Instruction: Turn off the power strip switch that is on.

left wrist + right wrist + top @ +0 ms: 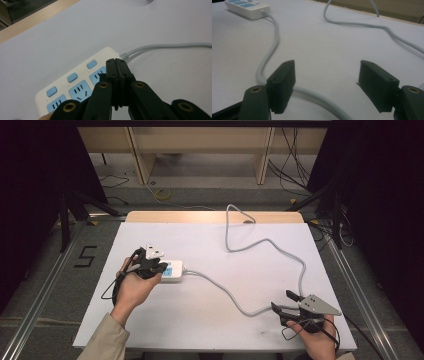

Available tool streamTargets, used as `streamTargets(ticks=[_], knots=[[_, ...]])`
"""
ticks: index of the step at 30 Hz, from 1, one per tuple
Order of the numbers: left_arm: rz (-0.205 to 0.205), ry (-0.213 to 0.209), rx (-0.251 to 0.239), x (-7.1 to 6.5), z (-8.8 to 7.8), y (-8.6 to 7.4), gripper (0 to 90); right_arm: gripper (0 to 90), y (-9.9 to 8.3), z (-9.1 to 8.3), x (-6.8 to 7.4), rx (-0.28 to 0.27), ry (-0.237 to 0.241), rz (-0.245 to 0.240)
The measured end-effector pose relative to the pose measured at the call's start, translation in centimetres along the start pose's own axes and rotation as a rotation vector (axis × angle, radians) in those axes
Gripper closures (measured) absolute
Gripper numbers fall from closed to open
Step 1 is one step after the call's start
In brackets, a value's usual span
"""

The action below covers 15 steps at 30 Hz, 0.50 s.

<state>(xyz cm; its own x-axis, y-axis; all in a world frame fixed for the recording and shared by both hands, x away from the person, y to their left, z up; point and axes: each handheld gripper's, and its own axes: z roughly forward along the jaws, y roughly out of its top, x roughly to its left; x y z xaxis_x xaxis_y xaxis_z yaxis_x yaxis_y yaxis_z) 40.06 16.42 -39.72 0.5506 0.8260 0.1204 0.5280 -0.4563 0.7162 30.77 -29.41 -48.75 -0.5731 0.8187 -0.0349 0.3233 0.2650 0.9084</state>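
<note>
A white power strip with blue sockets and blue switches lies on the left of the table. My left gripper hovers over it. In the left gripper view the jaws are shut, pad against pad with nothing between them, and my left gripper has its tips over the strip near its cable end. The strip's grey cable snakes right across the table. My right gripper rests at the front right, open. In the right gripper view the cable runs on the table between the spread jaws of my right gripper, touching neither pad.
The table has a white cover, with a bare wooden strip at its far edge. The cable loops up over that far edge. A "5" is marked on the floor to the left. Black stands flank the table.
</note>
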Motion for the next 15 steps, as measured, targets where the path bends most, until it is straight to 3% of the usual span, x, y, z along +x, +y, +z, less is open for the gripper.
streamTargets(ticks=[15], knots=[[-0.001, -0.004, 0.008, 0.35, 0.39, 0.89, 89.5, 30.6, 0.01, -0.02, 0.01, 0.0, 0.002, 0.0]])
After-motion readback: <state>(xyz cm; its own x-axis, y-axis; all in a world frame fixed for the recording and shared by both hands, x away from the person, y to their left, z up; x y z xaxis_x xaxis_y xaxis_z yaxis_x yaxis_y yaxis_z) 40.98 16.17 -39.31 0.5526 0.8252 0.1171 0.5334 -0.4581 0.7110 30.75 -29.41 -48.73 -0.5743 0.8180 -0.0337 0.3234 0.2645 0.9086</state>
